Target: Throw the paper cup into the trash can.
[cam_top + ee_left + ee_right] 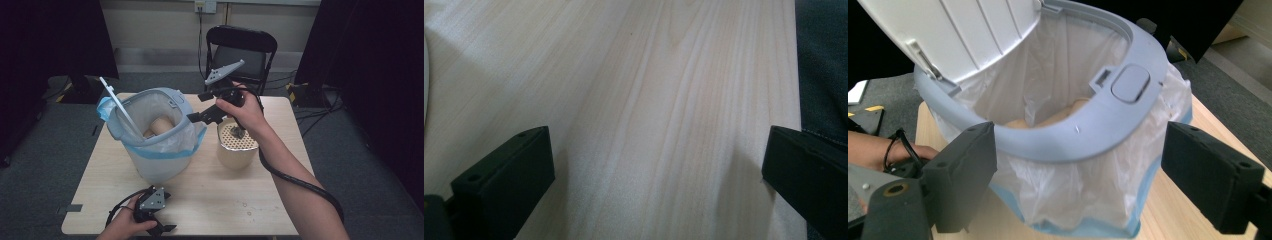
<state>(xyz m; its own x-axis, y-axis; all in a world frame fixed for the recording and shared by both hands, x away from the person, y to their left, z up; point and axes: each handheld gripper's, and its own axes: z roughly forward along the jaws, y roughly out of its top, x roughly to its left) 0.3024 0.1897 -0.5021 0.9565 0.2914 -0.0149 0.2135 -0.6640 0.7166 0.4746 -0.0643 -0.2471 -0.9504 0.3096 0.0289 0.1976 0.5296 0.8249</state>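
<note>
Both jaw pairs stand apart, empty; right gripper faces the bin at nine o'clock. Light, stiff rim suits gripping; liner is flimsy.

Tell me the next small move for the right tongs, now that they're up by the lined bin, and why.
Probably close the lid: swing the right tongs to the raised white plastic lid and push it down. The tongs are open and empty at the rim of the pale blue plastic bin with the white bag liner, and a tan cardboard-like roll already lies inside.
</note>
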